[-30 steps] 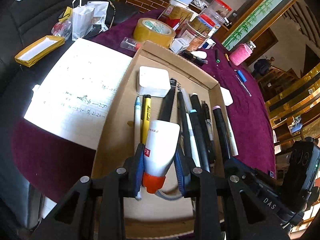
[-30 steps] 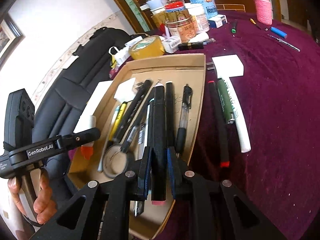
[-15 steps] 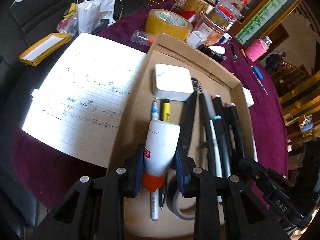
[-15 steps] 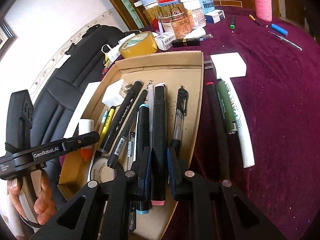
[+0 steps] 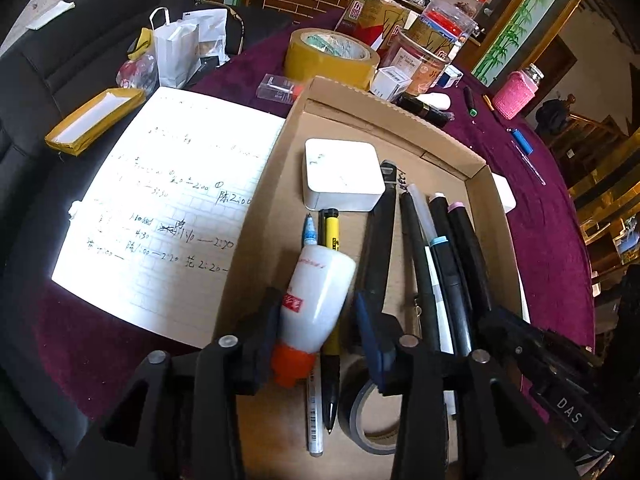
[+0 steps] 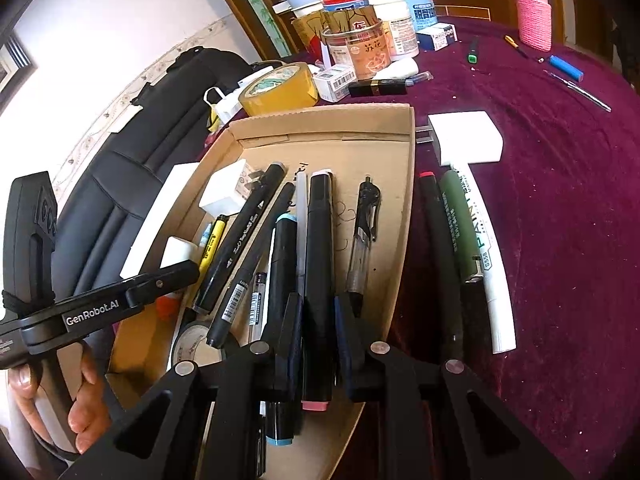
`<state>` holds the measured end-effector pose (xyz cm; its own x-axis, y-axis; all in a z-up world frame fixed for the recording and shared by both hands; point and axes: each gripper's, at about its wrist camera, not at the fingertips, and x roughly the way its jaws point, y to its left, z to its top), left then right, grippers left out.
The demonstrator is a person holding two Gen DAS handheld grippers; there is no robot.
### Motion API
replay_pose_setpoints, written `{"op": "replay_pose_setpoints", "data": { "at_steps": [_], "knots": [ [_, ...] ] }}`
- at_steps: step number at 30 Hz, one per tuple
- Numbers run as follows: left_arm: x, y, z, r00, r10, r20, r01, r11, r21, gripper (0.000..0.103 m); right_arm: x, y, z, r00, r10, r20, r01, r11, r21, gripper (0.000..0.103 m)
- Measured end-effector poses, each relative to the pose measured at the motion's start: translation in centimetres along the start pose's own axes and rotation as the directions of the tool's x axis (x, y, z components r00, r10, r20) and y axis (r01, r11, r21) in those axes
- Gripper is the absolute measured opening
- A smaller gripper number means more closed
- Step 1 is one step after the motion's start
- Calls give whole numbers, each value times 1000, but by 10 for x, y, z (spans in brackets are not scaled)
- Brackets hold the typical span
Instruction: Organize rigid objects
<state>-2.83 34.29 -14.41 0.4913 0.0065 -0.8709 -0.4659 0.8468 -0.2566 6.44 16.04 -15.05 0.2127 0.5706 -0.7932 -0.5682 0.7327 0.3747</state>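
A shallow cardboard tray (image 5: 400,120) on the purple cloth holds several pens and markers side by side. My left gripper (image 5: 316,304) hovers over the tray's near left part, and its jaws are opening around a white glue bottle (image 5: 324,276) with an orange cap. The bottle lies tilted on a yellow pen, and the right pad stands clear of it. My right gripper (image 6: 318,302) is shut on a black marker (image 6: 319,240) with a pink end cap, low over the tray (image 6: 328,114) among the other markers.
An open notebook (image 5: 168,208) lies left of the tray. A yellow tape roll (image 5: 330,56) and jars (image 6: 360,52) crowd the far edge. A white adapter (image 5: 340,176) and grey tape roll (image 5: 360,412) sit inside. Three markers (image 6: 460,232) and a white charger (image 6: 468,140) lie right of the tray.
The left jaws have widened and the glue bottle has tipped over onto the pens. The right gripper has sunk slightly toward the tray with the black marker still in it.
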Motion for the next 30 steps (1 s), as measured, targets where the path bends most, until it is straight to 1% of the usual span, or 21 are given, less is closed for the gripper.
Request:
{"op": "replay_pose_setpoints", "data": {
  "at_steps": [1,4,6,7,8,9,12,14,16,20,23,30],
  "knots": [
    [-1,0,0,1000,-1,7,1,1000,-2,47,-1,0,0,1000,4,2,-4,1000,-2,17],
    [-3,-3,-3,1000,-19,21,20,1000,-7,60,-10,0,-2,999,28,24,-28,1000,-14,19],
    [-5,-5,-5,1000,-13,19,13,1000,-7,62,-18,2,-4,998,53,42,-52,998,-27,34],
    [-5,-6,-7,1000,-8,19,8,1000,-6,64,-22,3,-5,997,62,53,-61,998,-32,37],
    [-7,-7,-9,1000,-1,19,2,1000,-7,64,-28,4,-6,995,74,67,-71,997,-39,41],
    [-8,-8,-10,1000,0,21,0,1000,-9,65,-35,5,-8,993,90,81,-86,995,-48,42],
    [-14,-10,-15,1000,2,25,-2,1000,-19,65,-48,5,-11,985,141,97,-136,989,-62,44],
    [-19,-14,-19,1000,1,26,-1,1000,-23,66,-57,2,-15,978,183,100,-178,982,-57,46],
    [-24,-18,-23,999,-3,34,4,1000,-27,66,-65,-4,-19,973,207,104,-203,978,-50,46],
    [-39,-37,-31,998,-18,62,19,1000,-13,66,-78,-17,-29,969,218,120,-215,976,-35,46],
    [-48,-59,-39,996,-37,78,36,999,12,66,-87,-30,-37,965,232,121,-231,973,-18,46],
    [-60,-117,-56,988,-111,106,102,991,90,66,-113,-66,-51,962,232,141,-237,972,15,46]
  ]
}}
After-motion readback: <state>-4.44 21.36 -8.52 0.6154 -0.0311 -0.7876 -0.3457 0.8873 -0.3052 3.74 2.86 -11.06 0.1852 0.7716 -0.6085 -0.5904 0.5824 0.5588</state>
